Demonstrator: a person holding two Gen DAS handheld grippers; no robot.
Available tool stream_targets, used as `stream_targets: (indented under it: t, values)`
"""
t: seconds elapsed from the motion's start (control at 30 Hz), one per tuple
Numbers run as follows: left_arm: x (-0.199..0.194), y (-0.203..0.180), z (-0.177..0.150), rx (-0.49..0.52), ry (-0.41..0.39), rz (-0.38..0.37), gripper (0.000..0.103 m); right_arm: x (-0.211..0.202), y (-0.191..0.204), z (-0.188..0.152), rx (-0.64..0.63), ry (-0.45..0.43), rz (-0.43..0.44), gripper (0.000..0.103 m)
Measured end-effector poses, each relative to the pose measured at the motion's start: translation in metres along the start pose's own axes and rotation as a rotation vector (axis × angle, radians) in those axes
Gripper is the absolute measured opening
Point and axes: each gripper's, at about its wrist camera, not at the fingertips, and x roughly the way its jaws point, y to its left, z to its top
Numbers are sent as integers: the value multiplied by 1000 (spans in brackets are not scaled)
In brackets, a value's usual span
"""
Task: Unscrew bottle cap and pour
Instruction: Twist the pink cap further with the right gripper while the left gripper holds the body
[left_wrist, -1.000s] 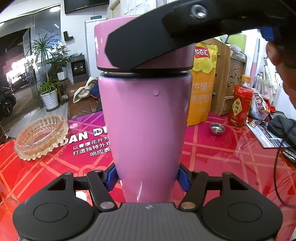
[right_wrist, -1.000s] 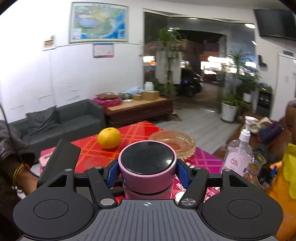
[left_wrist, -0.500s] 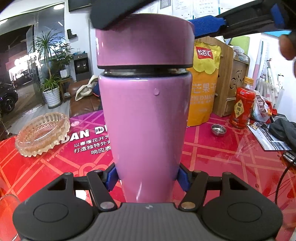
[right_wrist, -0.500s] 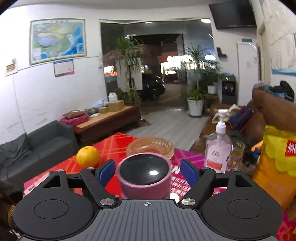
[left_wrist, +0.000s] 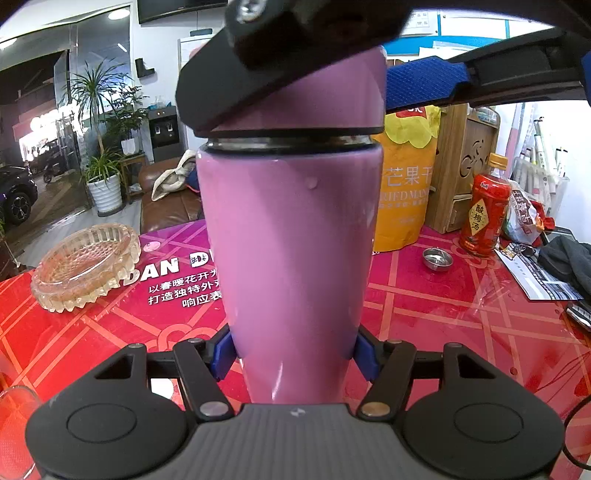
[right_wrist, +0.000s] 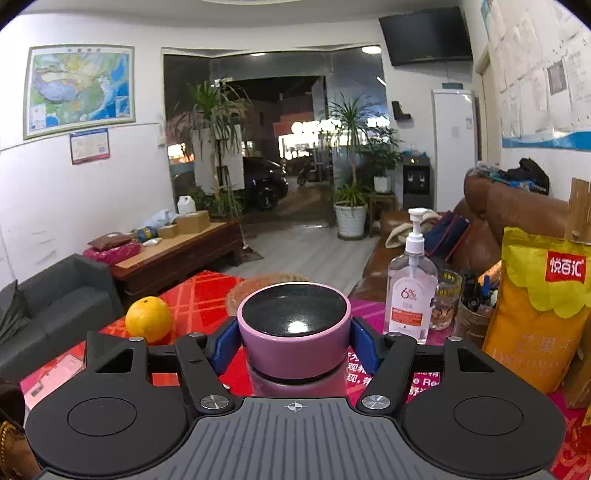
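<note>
Pink thermos (left_wrist: 295, 240) upright at frame centre, left gripper (left_wrist: 295, 356) clamping its base. Right gripper (right_wrist: 294, 343) clamped on cap (right_wrist: 294, 325); cap seated on neck, pour pending.

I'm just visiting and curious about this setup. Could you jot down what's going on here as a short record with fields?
Item: pink thermos bottle, upright
Left gripper: clamped on the bottle body
Right gripper: closed on the pink cap
Cap: on the bottle
Surface: red patterned tabletop
Nearby: glass ashtray, orange, pump bottle
</note>
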Motion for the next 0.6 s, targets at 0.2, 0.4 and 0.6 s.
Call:
stream_targets:
  t: [0.2, 0.4, 0.6]
  values:
    - [1, -1, 0, 1, -2, 4, 66, 1, -3, -3, -30, 6, 33, 64]
    - [2, -2, 1, 1, 0, 4, 66, 1, -6, -5, -61, 12, 66, 64]
    - [2, -2, 2, -2, 2, 2, 66, 0, 0, -9, -43, 5, 49, 65]
